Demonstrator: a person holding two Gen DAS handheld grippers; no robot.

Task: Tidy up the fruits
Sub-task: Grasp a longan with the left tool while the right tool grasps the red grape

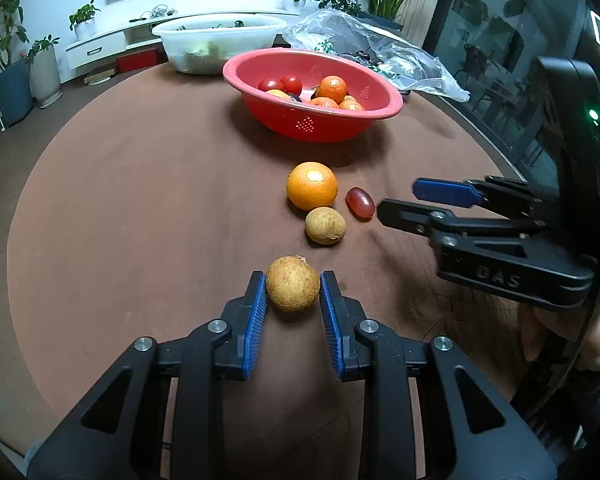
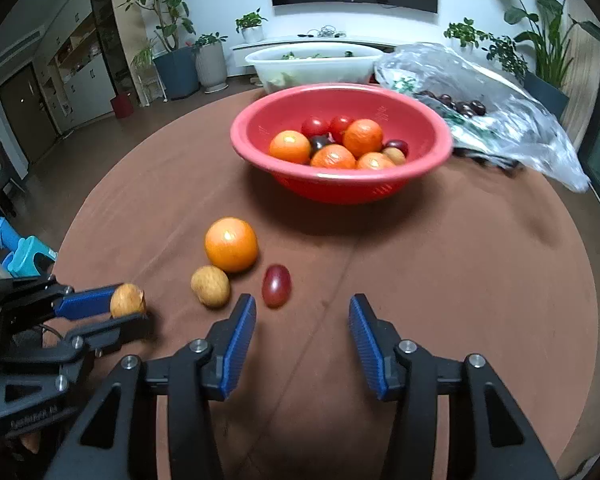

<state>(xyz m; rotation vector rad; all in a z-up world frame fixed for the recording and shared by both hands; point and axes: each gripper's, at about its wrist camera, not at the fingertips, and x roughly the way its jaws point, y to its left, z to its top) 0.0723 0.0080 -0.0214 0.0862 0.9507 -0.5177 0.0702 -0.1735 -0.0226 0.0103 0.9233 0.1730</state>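
My left gripper (image 1: 293, 286) is shut on a tan longan (image 1: 293, 284), low over the brown table; the same longan shows in the right wrist view (image 2: 127, 300) between the left fingers. On the table ahead lie an orange (image 1: 312, 185), a second longan (image 1: 325, 225) and a red grape (image 1: 360, 202). My right gripper (image 2: 302, 318) is open and empty, just short of the grape (image 2: 276, 285), with the longan (image 2: 211, 286) and orange (image 2: 231, 244) to its left. The red bowl (image 2: 440, 136) behind holds oranges, cherry tomatoes and dark fruits.
A white tub (image 2: 276, 65) with greens stands behind the red bowl. A clear plastic bag (image 2: 512, 120) with dark fruits lies at the back right. The round table's edge (image 2: 100, 184) curves along the left, with floor and potted plants beyond.
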